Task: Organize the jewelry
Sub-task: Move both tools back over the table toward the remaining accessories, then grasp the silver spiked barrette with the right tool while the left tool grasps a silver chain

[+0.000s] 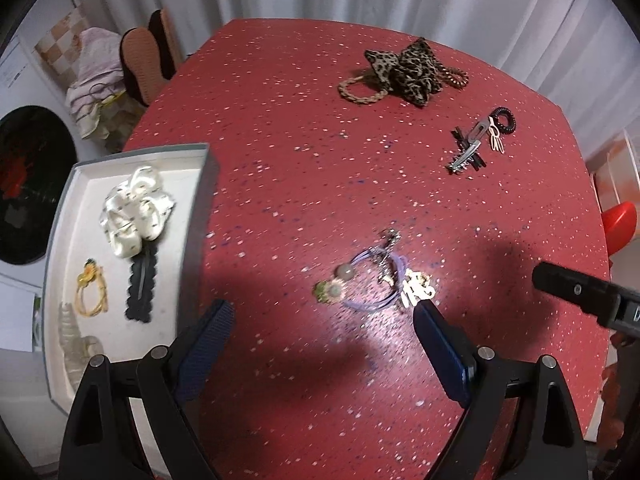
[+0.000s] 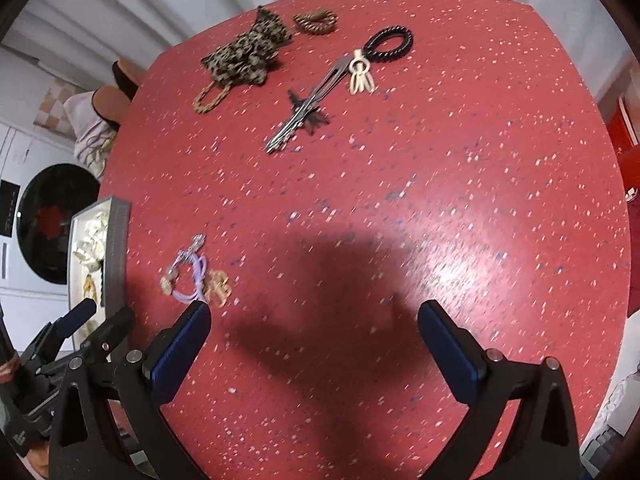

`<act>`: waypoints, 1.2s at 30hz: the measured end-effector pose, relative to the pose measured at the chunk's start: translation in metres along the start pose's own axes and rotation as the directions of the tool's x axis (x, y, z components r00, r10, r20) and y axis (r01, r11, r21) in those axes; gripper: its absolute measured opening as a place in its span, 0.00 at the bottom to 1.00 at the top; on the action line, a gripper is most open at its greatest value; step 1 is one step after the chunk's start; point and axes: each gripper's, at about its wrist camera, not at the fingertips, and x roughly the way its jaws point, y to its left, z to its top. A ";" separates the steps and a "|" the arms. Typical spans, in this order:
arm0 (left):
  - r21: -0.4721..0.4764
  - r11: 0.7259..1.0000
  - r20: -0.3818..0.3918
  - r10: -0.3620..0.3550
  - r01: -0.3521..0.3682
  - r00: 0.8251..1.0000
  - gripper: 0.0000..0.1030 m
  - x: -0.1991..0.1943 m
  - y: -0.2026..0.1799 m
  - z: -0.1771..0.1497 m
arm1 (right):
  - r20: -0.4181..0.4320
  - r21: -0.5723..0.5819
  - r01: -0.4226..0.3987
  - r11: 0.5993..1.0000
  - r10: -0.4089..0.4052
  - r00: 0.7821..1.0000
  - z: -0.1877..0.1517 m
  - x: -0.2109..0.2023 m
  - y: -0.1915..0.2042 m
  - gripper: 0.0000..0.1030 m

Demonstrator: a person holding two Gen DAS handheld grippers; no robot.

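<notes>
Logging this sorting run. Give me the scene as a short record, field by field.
surface: red speckled table
box: open, at the table's left edge; holds white bow, black clip, yellow tie
nearest loose pile: purple hair ties with charms, ahead of left gripper
far piles: leopard scrunchie; metal clips beside black coil tie
right gripper: open, empty
left gripper: open, empty

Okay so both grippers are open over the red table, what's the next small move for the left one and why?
Probably lower the left gripper onto the purple hair ties and close. Its jaws stand open and empty, that cluster lies just ahead of its fingertips on the table, and the box beside it already holds the white bow and other pieces. The right gripper is also open, further from the cluster.
</notes>
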 end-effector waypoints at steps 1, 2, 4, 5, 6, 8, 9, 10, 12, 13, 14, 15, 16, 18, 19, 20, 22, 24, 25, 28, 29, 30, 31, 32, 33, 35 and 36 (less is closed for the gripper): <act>0.003 1.000 -0.001 -0.001 0.001 1.000 0.90 0.002 -0.002 0.002 | 0.004 -0.003 0.002 1.000 -0.002 1.000 0.004 0.001 -0.001 1.00; 0.008 1.000 -0.002 -0.002 0.002 1.000 0.90 0.005 -0.004 0.004 | 0.009 -0.006 0.005 1.000 -0.005 1.000 0.008 0.001 -0.002 1.00; 0.018 1.000 0.000 -0.007 0.007 1.000 0.90 0.009 -0.009 0.008 | 0.017 -0.009 0.006 1.000 -0.006 1.000 0.016 0.003 -0.001 1.00; 0.023 1.000 0.000 -0.008 0.008 1.000 0.90 0.011 -0.012 0.010 | 0.021 -0.010 0.002 1.000 -0.002 1.000 0.021 0.004 -0.001 1.00; 0.029 1.000 0.001 -0.012 0.012 1.000 0.90 0.014 -0.015 0.013 | 0.025 -0.010 0.000 1.000 0.001 1.000 0.026 0.006 0.000 1.00; 0.039 0.999 0.003 -0.022 0.021 1.000 0.89 0.018 -0.020 0.018 | 0.032 -0.009 -0.006 1.000 0.006 0.999 0.035 0.008 0.001 0.99; 0.045 0.999 0.003 -0.026 0.026 1.000 0.89 0.020 -0.022 0.020 | 0.034 -0.010 -0.010 1.000 0.010 0.999 0.039 0.009 0.001 0.99; 0.049 0.998 0.004 -0.031 0.030 1.000 0.89 0.022 -0.024 0.023 | 0.035 -0.013 -0.012 1.000 0.013 0.999 0.044 0.010 0.002 0.97; 0.061 0.998 0.004 -0.035 0.035 0.999 0.79 0.026 -0.029 0.027 | 0.039 -0.021 -0.011 1.000 0.012 0.999 0.053 0.012 0.002 0.92; 0.066 0.997 -0.004 -0.037 0.037 0.999 0.79 0.030 -0.031 0.030 | 0.038 -0.022 -0.011 1.000 0.011 0.999 0.057 0.013 0.003 0.90; 0.063 0.997 -0.008 -0.039 0.039 0.999 0.79 0.033 -0.032 0.032 | 0.039 -0.022 -0.014 1.000 0.014 0.999 0.062 0.015 0.003 0.89; 0.060 0.997 -0.011 -0.041 0.042 0.999 0.79 0.036 -0.033 0.034 | 0.041 -0.017 -0.020 1.000 0.021 0.999 0.067 0.017 0.003 0.89; 0.058 0.997 -0.013 -0.044 0.045 0.999 0.79 0.038 -0.034 0.035 | 0.042 -0.013 -0.023 1.000 0.024 0.999 0.070 0.018 0.003 0.85; 0.058 0.997 -0.016 -0.047 0.048 0.999 0.77 0.043 -0.036 0.038 | 0.044 -0.004 -0.022 1.000 0.022 0.999 0.078 0.021 0.002 0.78; 0.060 0.997 -0.018 -0.050 0.051 0.999 0.75 0.044 -0.037 0.039 | 0.044 0.004 -0.023 1.000 0.023 0.999 0.082 0.024 0.000 0.77; 0.066 0.997 -0.024 -0.049 0.051 0.999 0.71 0.047 -0.038 0.040 | 0.047 0.008 -0.023 1.000 0.022 0.999 0.085 0.025 -0.001 0.76; 0.070 0.996 -0.032 -0.050 0.052 0.998 0.70 0.052 -0.040 0.041 | 0.048 0.013 -0.018 1.000 0.017 0.999 0.090 0.029 -0.004 0.75; 0.068 0.996 -0.036 -0.053 0.055 0.998 0.70 0.056 -0.040 0.042 | 0.043 0.012 -0.018 1.000 0.018 0.999 0.095 0.033 -0.005 0.73; 0.068 0.996 -0.038 -0.053 0.056 0.998 0.70 0.057 -0.040 0.042 | 0.040 0.009 -0.019 1.000 0.018 0.999 0.097 0.034 -0.004 0.73; 0.079 0.995 -0.050 -0.051 0.055 0.997 0.58 0.063 -0.042 0.042 | 0.031 -0.008 -0.026 1.000 0.026 0.999 0.101 0.043 0.004 0.70; 0.081 0.995 -0.056 -0.052 0.056 0.997 0.58 0.065 -0.042 0.042 | 0.029 -0.012 -0.027 1.000 0.027 0.999 0.101 0.046 0.006 0.67; 0.081 0.995 -0.056 -0.052 0.057 0.997 0.58 0.066 -0.043 0.042 | 0.027 -0.015 -0.026 1.000 0.026 0.999 0.102 0.050 0.009 0.65; 0.082 0.995 -0.056 -0.052 0.057 0.997 0.58 0.067 -0.043 0.043 | 0.027 -0.016 -0.026 1.000 0.027 0.999 0.104 0.052 0.011 0.61; 0.084 0.995 -0.055 -0.053 0.058 0.997 0.57 0.067 -0.044 0.043 | 0.028 -0.016 -0.026 1.000 0.027 0.999 0.105 0.054 0.012 0.56; 0.084 0.995 -0.053 -0.053 0.058 0.997 0.57 0.068 -0.045 0.044 | 0.032 -0.013 -0.023 1.000 0.024 0.999 0.106 0.056 0.013 0.54; 0.085 0.994 -0.054 -0.057 0.062 0.997 0.49 0.069 -0.046 0.045 | 0.033 -0.006 -0.016 1.000 0.017 0.999 0.109 0.059 0.015 0.48; 0.086 0.994 -0.058 -0.060 0.065 0.997 0.48 0.070 -0.046 0.045 | 0.034 0.000 -0.015 1.000 0.015 0.999 0.109 0.061 0.015 0.46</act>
